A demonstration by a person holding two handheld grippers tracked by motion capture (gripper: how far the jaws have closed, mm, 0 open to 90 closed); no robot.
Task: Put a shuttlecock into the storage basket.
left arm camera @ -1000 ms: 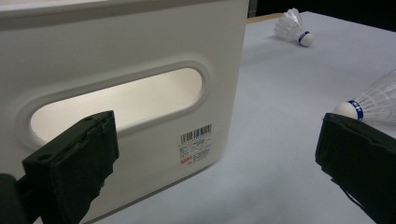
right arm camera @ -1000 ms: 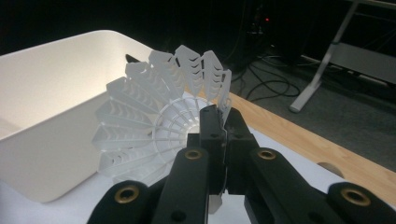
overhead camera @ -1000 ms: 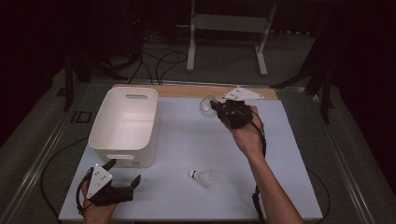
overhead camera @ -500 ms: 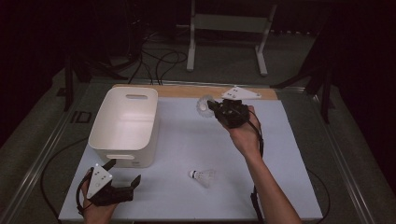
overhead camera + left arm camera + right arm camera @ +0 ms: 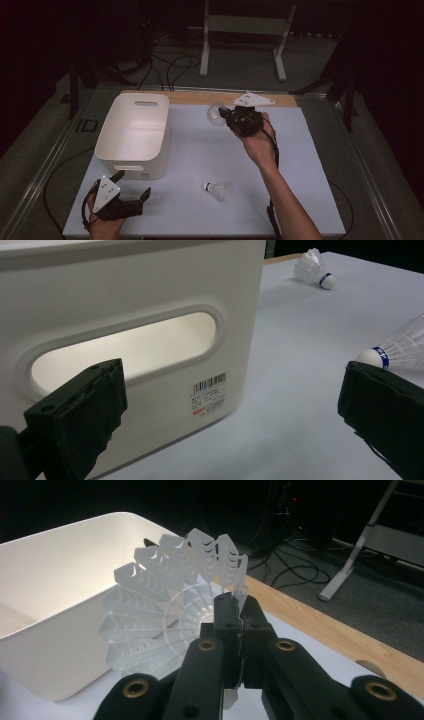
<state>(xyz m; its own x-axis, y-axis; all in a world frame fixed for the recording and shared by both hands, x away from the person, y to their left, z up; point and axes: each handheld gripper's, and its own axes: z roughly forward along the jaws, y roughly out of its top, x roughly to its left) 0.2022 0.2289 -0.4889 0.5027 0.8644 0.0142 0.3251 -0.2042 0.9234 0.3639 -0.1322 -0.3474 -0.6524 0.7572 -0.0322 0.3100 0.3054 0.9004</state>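
While it is being carried above the far part of the white mat (image 5: 300,165), the held shuttlecock (image 5: 216,115) is being pinched by the edge of its plastic skirt between the closed jaws of the right gripper (image 5: 227,116). A grip on the thin skirt wall, rather than on the round cork, is probably being used because flat pads can bite on it without slipping. In the right gripper view the open skirt (image 5: 170,615) is being presented toward the camera, so the long axis is being kept roughly level, with the cork seemingly pointing away toward the white bin (image 5: 132,135). That bin is judged to be the place where the shuttlecock is being taken, since its open top lies just to the left of the load.

A second shuttlecock (image 5: 216,189) is lying on its side on the near part of the mat, cork to the left, waiting to be collected. The left gripper (image 5: 131,192) is being held low at the near left corner, just before the bin's handle slot (image 5: 125,352), its jaws spread wide with nothing between them.
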